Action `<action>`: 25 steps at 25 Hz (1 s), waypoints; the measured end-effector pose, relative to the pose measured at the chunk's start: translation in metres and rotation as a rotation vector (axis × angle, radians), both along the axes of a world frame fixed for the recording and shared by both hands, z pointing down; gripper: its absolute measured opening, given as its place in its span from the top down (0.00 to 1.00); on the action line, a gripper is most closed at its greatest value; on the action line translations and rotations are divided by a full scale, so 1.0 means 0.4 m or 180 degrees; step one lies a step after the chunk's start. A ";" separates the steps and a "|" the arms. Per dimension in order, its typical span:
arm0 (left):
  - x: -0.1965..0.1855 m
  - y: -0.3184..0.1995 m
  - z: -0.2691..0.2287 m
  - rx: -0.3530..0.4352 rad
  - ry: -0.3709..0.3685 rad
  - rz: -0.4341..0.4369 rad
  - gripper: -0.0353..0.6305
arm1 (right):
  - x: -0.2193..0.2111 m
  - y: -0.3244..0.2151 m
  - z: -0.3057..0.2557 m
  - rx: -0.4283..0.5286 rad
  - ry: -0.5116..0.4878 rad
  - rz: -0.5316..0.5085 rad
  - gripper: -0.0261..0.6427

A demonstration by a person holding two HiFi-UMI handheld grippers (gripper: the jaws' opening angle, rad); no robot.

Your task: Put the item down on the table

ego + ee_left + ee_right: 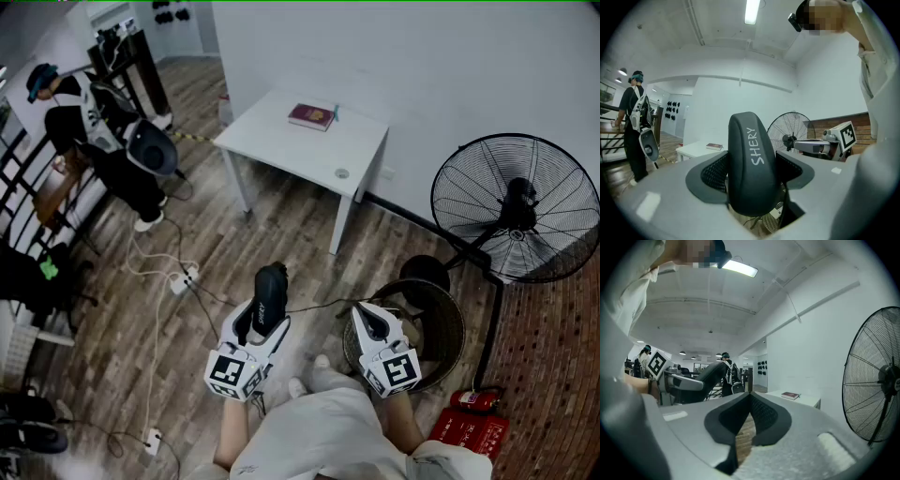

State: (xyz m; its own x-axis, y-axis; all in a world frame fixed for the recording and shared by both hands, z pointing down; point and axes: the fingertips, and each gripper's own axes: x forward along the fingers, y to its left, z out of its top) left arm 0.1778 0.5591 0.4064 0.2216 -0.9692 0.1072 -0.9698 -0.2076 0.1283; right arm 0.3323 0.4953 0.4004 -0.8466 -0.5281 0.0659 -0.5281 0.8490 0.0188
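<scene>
Grips a black item (752, 164) marked SHERY in the left gripper (264, 323), jaws spread wide and pressed on its sides, low in the centre of the head view and well apart from the white table (281, 141) at upper centre. Shows the right gripper (750, 397) closed tip to tip on nothing. Hides the item's lower end behind the pads.

The tabletop (272, 141) stands ahead of me, close by the wall, with a book (311, 115) near its far edge. A fan (516, 206) stands to its right. A basket (450, 328) sits on the floor just beside my right gripper (367, 317). The item (271, 284) sits between the jaws of my left gripper (268, 315), well short of the tabletop. Another person (94, 122) stands far off to the left.
</scene>
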 end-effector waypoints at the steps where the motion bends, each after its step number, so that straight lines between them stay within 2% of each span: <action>1: 0.009 -0.009 -0.004 0.0013 -0.0007 -0.0001 0.44 | 0.006 -0.007 -0.002 0.0001 -0.0003 -0.0015 0.96; 14: 0.078 -0.162 -0.021 0.0006 -0.0184 -0.0208 0.44 | 0.030 -0.182 -0.001 -0.0008 -0.0103 -0.0260 0.96; 25: 0.045 -0.269 -0.014 0.0017 -0.0185 -0.0291 0.44 | -0.033 -0.296 0.006 -0.0026 -0.0127 -0.0421 0.96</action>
